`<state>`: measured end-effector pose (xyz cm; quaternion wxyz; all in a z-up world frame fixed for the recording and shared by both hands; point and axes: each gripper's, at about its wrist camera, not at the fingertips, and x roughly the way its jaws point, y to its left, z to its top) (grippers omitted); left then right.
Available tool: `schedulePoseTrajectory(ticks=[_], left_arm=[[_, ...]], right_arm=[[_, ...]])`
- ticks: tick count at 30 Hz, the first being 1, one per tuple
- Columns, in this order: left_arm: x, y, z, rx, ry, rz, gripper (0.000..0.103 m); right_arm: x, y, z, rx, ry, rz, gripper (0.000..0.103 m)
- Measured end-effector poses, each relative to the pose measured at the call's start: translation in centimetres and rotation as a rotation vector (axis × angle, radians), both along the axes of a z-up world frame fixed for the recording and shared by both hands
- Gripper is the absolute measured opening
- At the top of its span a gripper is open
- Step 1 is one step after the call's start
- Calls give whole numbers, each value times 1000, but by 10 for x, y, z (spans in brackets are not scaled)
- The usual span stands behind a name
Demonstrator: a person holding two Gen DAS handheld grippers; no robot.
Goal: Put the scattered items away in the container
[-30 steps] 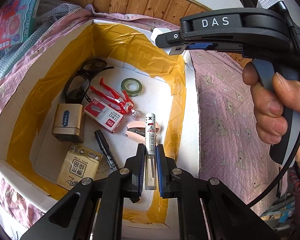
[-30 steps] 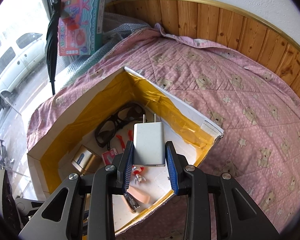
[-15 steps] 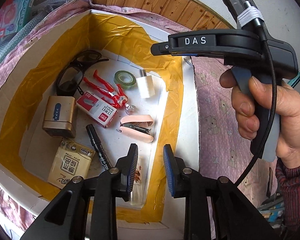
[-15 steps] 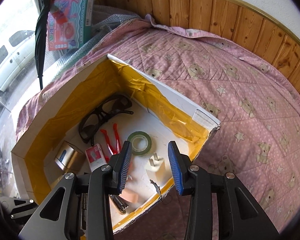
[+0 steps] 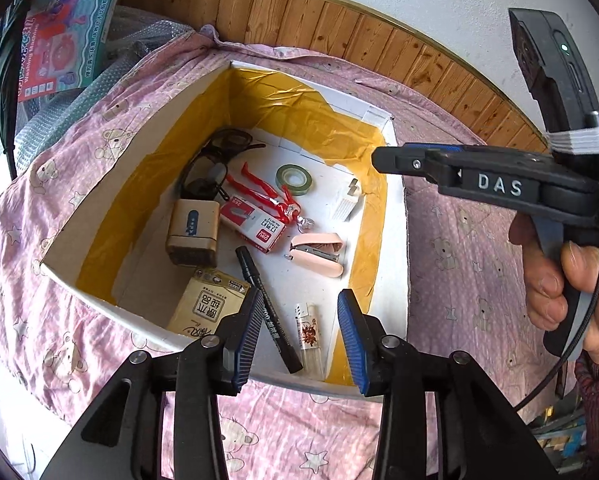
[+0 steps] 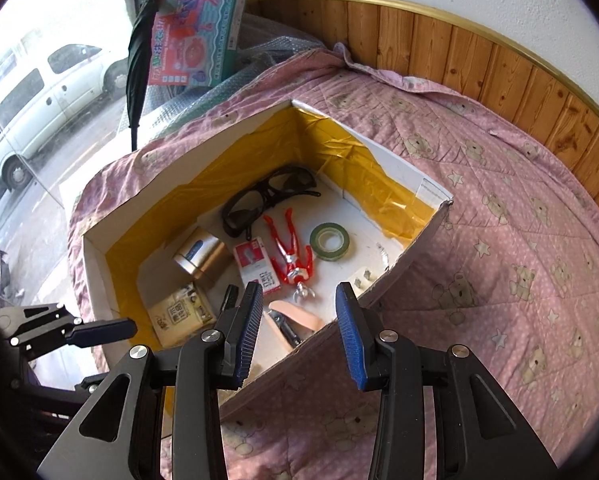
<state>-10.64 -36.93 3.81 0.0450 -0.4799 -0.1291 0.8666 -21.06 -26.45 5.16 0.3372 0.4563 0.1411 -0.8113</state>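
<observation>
Left wrist view: left gripper (image 5: 297,334) hung over the near edge of the container (image 5: 99,184), fingers (image 5: 246,334) spread apart and empty. Between the fingers, on the white floor, lay a clear lighter (image 5: 309,334), with a black marker (image 5: 267,312) just beside the left finger. Beyond the fingers: pink stapler (image 5: 317,252), staple box (image 5: 255,224), red figure (image 5: 267,196), green tape roll (image 5: 294,177), black glasses (image 5: 215,164), gold power bank (image 5: 193,232), tan packet (image 5: 207,306), and a white charger (image 5: 348,202) against the wall on the right-finger side. Right gripper (image 5: 383,158) seen side-on above that wall, held by a hand (image 5: 575,280). Right wrist view: right gripper (image 6: 297,334) over the container corner, fingers (image 6: 349,334) apart, nothing between them; charger prongs (image 6: 361,278) showed just ahead of the right finger. Container sat on a pink bear-print bedspread (image 6: 519,240).
</observation>
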Motion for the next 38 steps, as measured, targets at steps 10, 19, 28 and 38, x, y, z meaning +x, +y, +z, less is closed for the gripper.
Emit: schedulePoseTrajectory(ticks=[10,19,28,38], left_arm=[[31,7,17,-17,29,-5,45],[54,16,30,-21,55,-15,46],[75,19,46,-27,93,-10,46],[91,8,51,-34,99,22,46]], right_arm=[[78,11,-4,63,19,21,45],[112,22,7,80,70,-14,48],[124,11,16,65,33,46,48],[123,-6,38,63,98,55,48]])
